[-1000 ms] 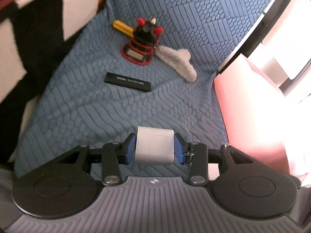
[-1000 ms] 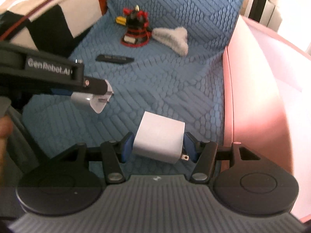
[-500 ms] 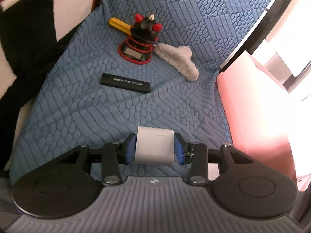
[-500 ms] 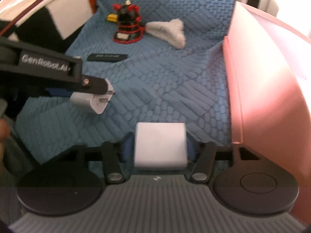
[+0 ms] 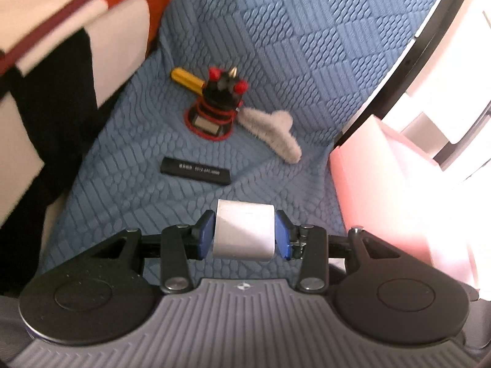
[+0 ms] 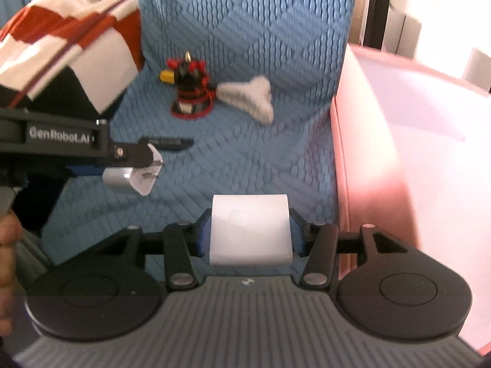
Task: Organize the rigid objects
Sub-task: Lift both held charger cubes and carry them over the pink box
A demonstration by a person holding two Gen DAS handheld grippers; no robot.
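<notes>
My left gripper (image 5: 244,234) is shut on a small white plug adapter (image 5: 244,230) and holds it above the blue quilted seat. It also shows in the right wrist view (image 6: 132,178), prongs pointing right. My right gripper (image 6: 250,234) is shut on a larger white charger block (image 6: 250,230), next to the pink box (image 6: 399,159). On the seat lie a black bar with white print (image 5: 196,170), a red and black spring toy (image 5: 218,107), a yellow cylinder (image 5: 185,76) and a white fluffy hair claw (image 5: 273,135).
A red, white and black blanket (image 5: 46,61) lies along the left of the seat. The pink box (image 5: 383,178) stands at the seat's right edge. A black frame (image 5: 408,52) runs behind it.
Both grippers have lifted and tilted back while keeping hold of their white chargers. The right charger has turned from skewed to square between the fingers.
</notes>
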